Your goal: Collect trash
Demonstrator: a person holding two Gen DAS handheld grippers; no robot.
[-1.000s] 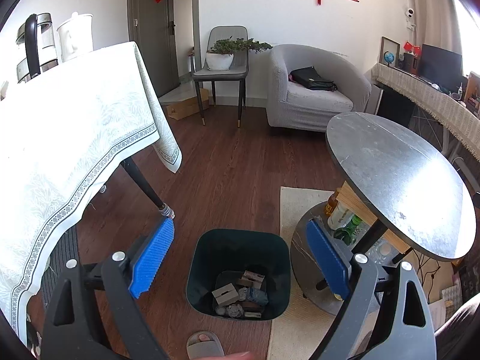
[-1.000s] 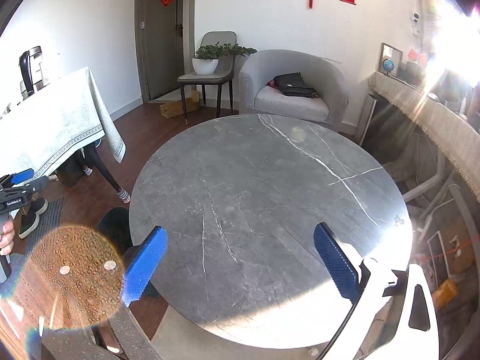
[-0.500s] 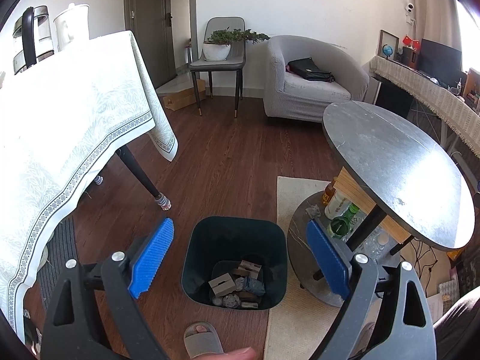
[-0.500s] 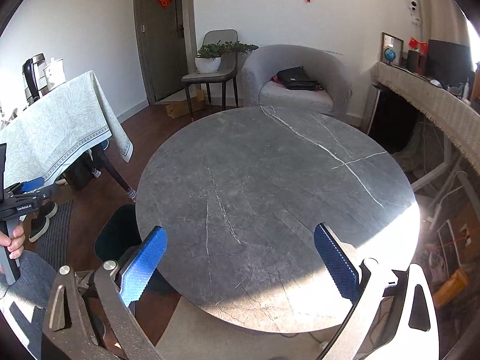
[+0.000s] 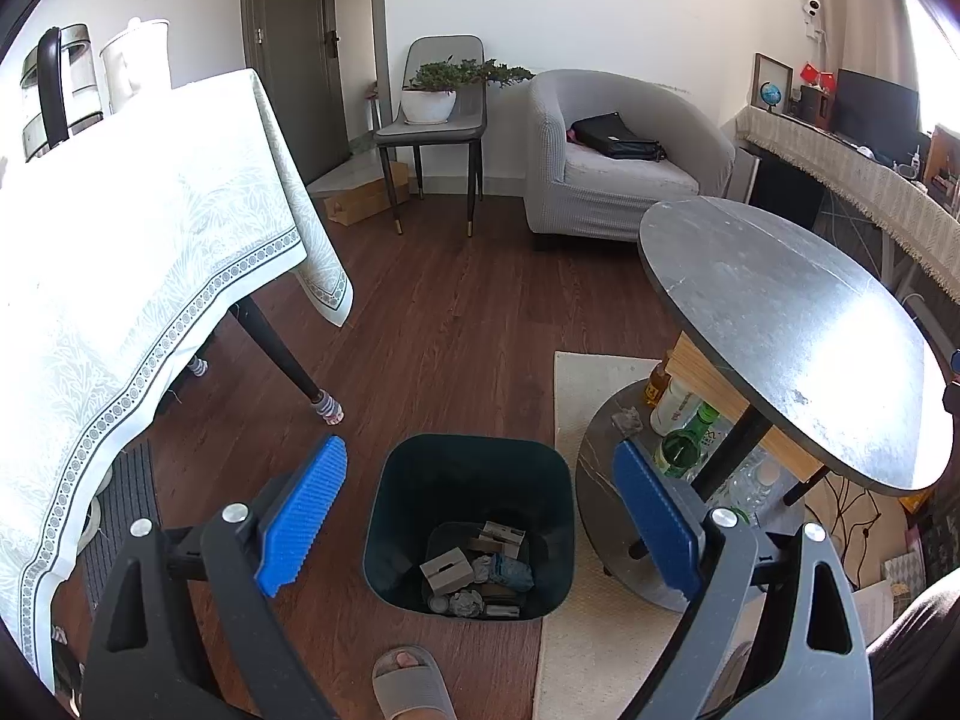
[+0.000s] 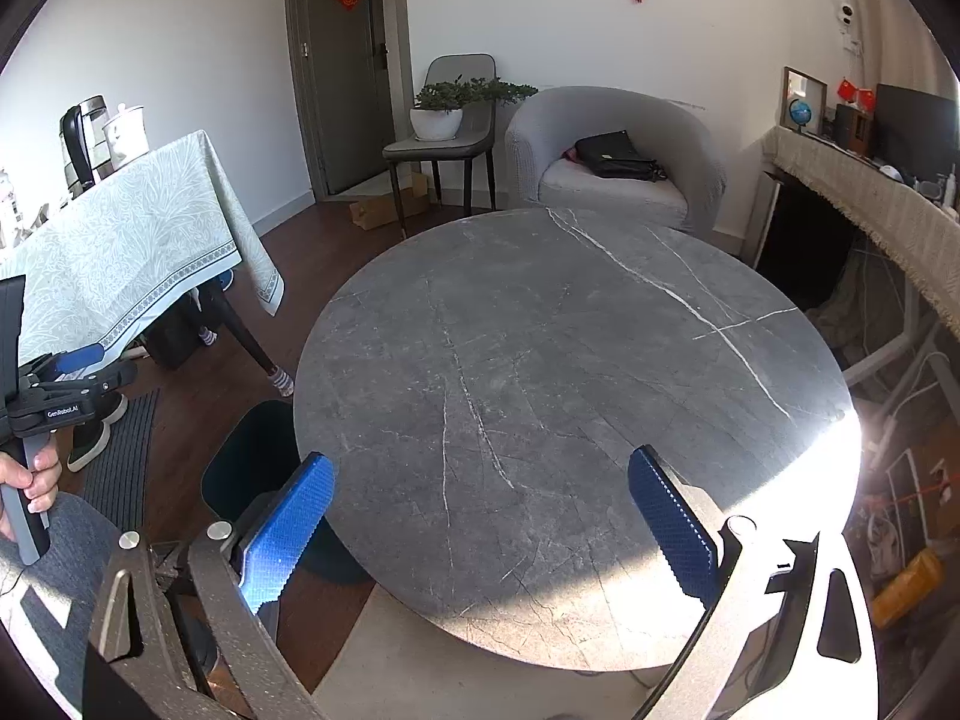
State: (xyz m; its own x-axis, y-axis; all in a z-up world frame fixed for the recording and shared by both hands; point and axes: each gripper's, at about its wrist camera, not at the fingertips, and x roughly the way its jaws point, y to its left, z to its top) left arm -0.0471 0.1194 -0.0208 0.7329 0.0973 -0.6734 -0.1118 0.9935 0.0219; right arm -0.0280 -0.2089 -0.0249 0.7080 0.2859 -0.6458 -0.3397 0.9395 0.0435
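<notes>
The dark wooden plank floor (image 5: 468,324) carries everything, with a cream rug (image 5: 576,648) laid over its right part. A table under a pale green patterned tablecloth (image 5: 120,252) fills the left side, a glass kettle with a black handle (image 5: 54,90) and a white ceramic jug (image 5: 135,63) at its far edge. The round grey marble table (image 6: 570,396) stands over the rug, its top lit brightly along the near right edge. Against the far wall are a grey tub armchair (image 5: 624,162) with a black bag (image 5: 618,138) on its seat, and a grey chair (image 5: 438,120) bearing a potted plant in a white bowl (image 5: 429,102).

The dark green square plastic bin (image 5: 468,516) sits on the floor, touching the left edge of the rug and just beside the round table's lower shelf. At its bottom lies the trash: small grey cardboard boxes (image 5: 447,570) and crumpled paper (image 5: 510,573). A green glass bottle (image 5: 684,444) lies on the lower shelf.

The left gripper (image 5: 480,516) hangs above the bin, blue pads wide apart, holding nothing. The right gripper (image 6: 480,522) hangs over the round table's near edge, pads likewise spread and empty.
</notes>
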